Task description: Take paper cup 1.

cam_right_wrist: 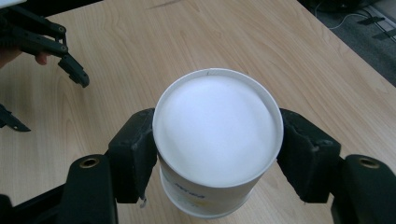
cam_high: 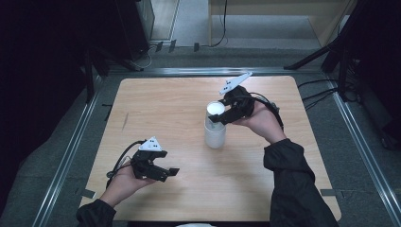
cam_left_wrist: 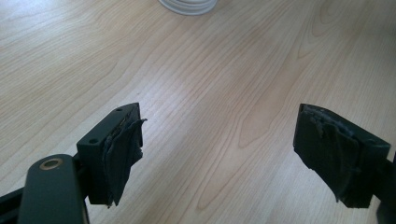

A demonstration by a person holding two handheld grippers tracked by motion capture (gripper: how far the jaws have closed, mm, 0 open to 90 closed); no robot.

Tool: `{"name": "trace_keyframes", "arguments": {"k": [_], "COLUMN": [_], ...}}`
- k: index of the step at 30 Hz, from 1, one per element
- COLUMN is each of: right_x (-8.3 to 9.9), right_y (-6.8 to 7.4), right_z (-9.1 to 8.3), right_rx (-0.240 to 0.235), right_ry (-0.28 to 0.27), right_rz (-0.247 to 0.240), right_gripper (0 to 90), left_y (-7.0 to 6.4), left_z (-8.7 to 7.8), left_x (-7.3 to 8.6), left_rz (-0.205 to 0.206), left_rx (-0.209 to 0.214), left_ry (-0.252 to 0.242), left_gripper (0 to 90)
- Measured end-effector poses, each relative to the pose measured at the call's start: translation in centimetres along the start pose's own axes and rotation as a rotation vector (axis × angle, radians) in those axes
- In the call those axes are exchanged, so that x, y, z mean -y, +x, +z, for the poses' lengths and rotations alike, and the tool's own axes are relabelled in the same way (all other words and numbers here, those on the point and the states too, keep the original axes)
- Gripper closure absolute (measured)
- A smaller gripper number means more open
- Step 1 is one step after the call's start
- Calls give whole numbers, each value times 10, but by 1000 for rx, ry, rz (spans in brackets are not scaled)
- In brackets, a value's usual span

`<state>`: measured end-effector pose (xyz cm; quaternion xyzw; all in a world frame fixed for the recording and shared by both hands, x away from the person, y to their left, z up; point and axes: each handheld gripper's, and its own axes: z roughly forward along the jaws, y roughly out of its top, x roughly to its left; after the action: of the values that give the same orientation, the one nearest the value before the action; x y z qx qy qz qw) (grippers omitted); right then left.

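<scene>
Right gripper view gives me the white cup [cam_right_wrist: 218, 140] upside down, pinched on both sides by my right claw [cam_right_wrist: 217, 154]. It stands mid-desk [cam_high: 189, 189]. Well short of the cup, my left claw [cam_high: 163, 172] hangs spread, holding nothing.

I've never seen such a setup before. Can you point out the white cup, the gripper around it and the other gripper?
white cup [cam_right_wrist: 217, 128], right gripper view, on its flat top.
right gripper [cam_high: 222, 115], high view, between its fingertips.
left gripper [cam_high: 169, 173], high view, between its fingertips.
</scene>
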<state>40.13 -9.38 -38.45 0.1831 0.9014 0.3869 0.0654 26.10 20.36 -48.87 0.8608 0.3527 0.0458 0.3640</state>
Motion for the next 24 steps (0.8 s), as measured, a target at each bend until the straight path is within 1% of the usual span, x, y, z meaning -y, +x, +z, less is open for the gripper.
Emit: {"name": "trace_keyframes", "arguments": {"k": [3, 13, 17, 20, 24], "right_x": [-1, -11, -15, -19, -24], "right_y": [1, 4, 8, 12, 18], "right_z": [-4, -26, -34, -41, -52], "right_rx": [5, 25, 33, 42, 61], "right_ry": [-11, -73, -88, -104, -121], "right_rz": [3, 7, -5, -23, -40], "right_gripper": [338, 340, 341, 340, 340], "left_y": [0, 1, 0, 0, 0], "left_z": [0, 2, 2, 1, 1], "left_x": [0, 0, 0, 0, 0], "left_rz": [0, -5, -4, -2, 0], "left_rx": [0, 0, 3, 4, 4], "left_ry": [1, 1, -1, -4, -5], "left_gripper": [158, 157, 158, 157, 157]}}
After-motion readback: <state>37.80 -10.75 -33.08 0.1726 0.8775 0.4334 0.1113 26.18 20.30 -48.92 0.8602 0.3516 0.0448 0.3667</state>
